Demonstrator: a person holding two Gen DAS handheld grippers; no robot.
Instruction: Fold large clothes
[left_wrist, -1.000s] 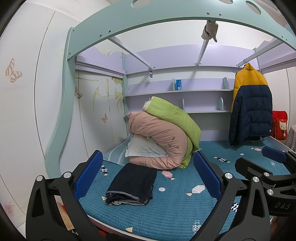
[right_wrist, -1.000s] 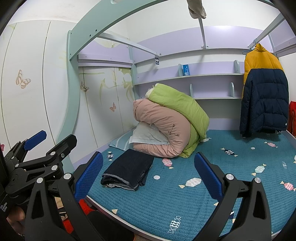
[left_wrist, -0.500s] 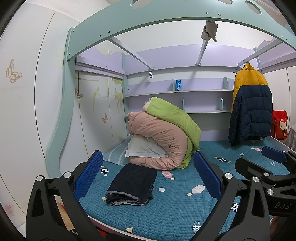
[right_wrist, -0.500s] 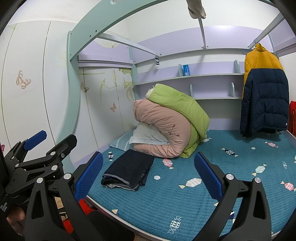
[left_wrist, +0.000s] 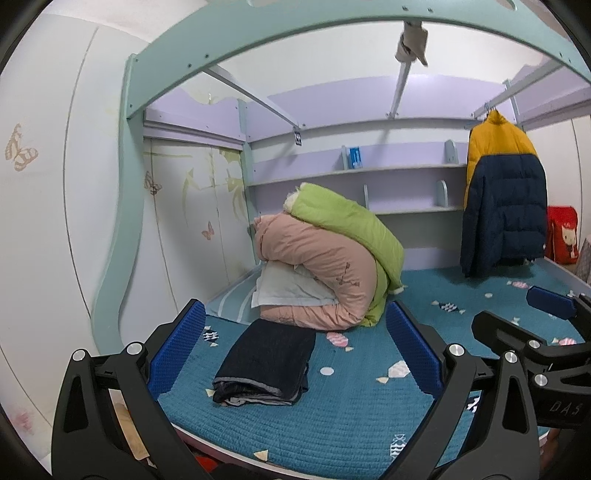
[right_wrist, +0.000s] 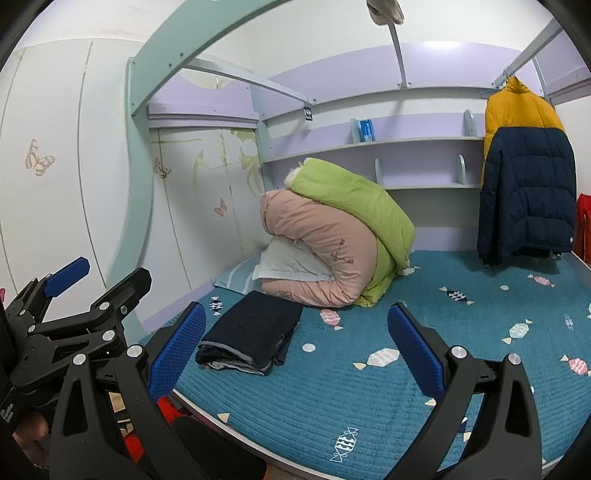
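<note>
Jeans (left_wrist: 266, 363), folded into a neat stack at lower centre on the bed (left_wrist: 351, 424), look finished, so left gripper (left_wrist: 295, 354) and right gripper (right_wrist: 295, 354) hover wide-jawed, empty.

Both wrist views look from just off the bed's (left_wrist: 332, 424) near edge toward the back shelves (left_wrist: 369, 170), the right camera slightly further right. They share the folded dark garment (left_wrist: 266, 362), the rolled quilts (right_wrist: 332, 236) and the hanging jacket (right_wrist: 524, 192) (each also glimpses the other claw).
</note>
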